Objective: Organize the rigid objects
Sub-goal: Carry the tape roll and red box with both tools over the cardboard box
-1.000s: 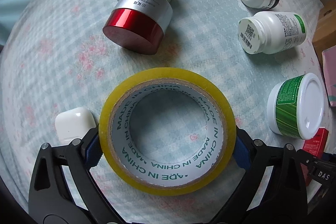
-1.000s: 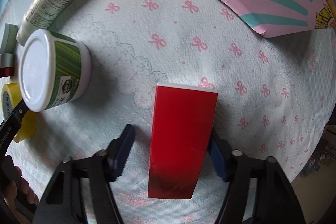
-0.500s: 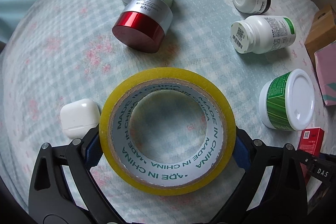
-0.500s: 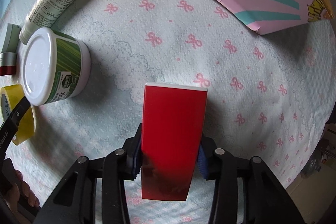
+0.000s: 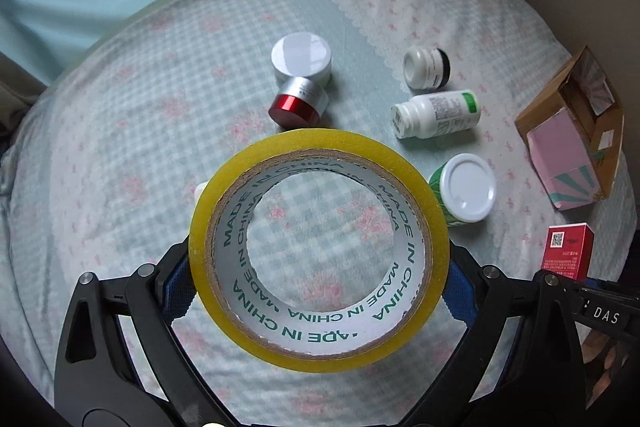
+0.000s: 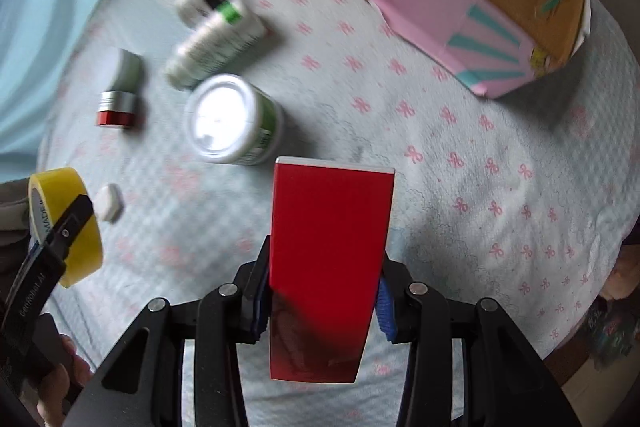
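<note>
Left gripper [image 5: 318, 281]: fingers spread wide, blue pads pressed against both sides of the yellow tape roll [image 5: 320, 359], which is held clear of the bed.
Right gripper [image 6: 320, 301]: jaws clamped on the lower half of the red box [image 6: 330, 247], also held above the bed.
Beneath the tape: a white earbud case [image 6: 107, 202] is seen on the checked bedspread [image 5: 120, 155].
Farther out: green tub [image 5: 466, 193], white bottle [image 5: 436, 114], red-and-silver jar [image 5: 298, 103], all lying apart.
Far right: an open cardboard box [image 5: 576, 131] is seen with its pink lining showing.
</note>
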`<state>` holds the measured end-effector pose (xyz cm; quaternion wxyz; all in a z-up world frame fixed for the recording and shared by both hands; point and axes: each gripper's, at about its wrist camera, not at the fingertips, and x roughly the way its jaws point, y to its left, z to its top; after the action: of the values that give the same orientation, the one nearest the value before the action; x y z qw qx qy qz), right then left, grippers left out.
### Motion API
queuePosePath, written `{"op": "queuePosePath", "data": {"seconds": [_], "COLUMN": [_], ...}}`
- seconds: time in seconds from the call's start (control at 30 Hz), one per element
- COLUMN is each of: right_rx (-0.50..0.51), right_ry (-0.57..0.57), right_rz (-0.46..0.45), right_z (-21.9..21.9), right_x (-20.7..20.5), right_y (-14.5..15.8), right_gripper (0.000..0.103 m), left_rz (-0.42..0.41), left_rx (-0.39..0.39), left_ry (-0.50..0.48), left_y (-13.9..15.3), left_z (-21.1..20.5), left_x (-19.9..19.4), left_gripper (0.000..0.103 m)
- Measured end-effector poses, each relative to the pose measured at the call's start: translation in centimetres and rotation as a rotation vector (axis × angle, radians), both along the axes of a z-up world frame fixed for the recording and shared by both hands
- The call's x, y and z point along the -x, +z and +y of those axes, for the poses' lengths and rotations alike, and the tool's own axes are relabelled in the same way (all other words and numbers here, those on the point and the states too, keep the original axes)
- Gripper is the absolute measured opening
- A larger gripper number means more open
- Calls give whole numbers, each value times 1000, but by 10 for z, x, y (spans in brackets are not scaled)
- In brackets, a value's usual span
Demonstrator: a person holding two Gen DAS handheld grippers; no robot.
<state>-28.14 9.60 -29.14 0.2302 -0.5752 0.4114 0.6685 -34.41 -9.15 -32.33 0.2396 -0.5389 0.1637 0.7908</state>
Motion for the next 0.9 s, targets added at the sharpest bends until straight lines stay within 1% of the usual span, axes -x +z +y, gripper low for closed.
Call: {"op": "queuePosePath", "data": {"seconds": [0.03,0.07,0.1,0.17,0.2,0.23,0.3,0.37,0.47,0.53,0.6,0.7,0.83,0.9], "right_rx": [-7,-14,-17,-22,-25,-21,-3,-7,-26,-36,-49,-78,-96,-118], "right_ry": [14,35,49,75,100,120,170,224,294,329,356,396,464,501], "right_rz": [21,51,71,112,138,168,240,269,309,330,345,360,386,386], "right_z": [-4,-7,-18,-25,-21,-12,-8,-7,6,22,41,78,141,168], "right_x": [-7,-5,-21,-38,-39,-42,-46,-48,-58,-67,-73,-83,-92,-94], "right_y": [-1,18,13,20,30,32,54,68,92,107,116,125,133,137], "right_gripper": [39,39,39,39,39,39,39,39,39,39,39,39,39,39], "left_rz": [10,21,33,47,53,58,59,75,103,126,146,171,195,181], "left_rx": [-5,-7,-8,-22,-29,-36,-59,-77,-101,-102,-109,-110,-105,-113], "left_ry": [4,6,11,22,29,36,51,56,53,48,50,71,121,164], "left_y": [13,23,34,57,69,78,101,123,152,169,183,197,202,200], "left_z": [-4,-6,-6,-13,-15,-16,-15,-8,11,29,48,80,126,151], "left_x": [-3,-4,-7,-20,-26,-32,-45,-59,-79,-91,-102,-117,-132,-135], "left_gripper": [97,97,97,97,97,97,97,97,97,97,97,97,97,97]}}
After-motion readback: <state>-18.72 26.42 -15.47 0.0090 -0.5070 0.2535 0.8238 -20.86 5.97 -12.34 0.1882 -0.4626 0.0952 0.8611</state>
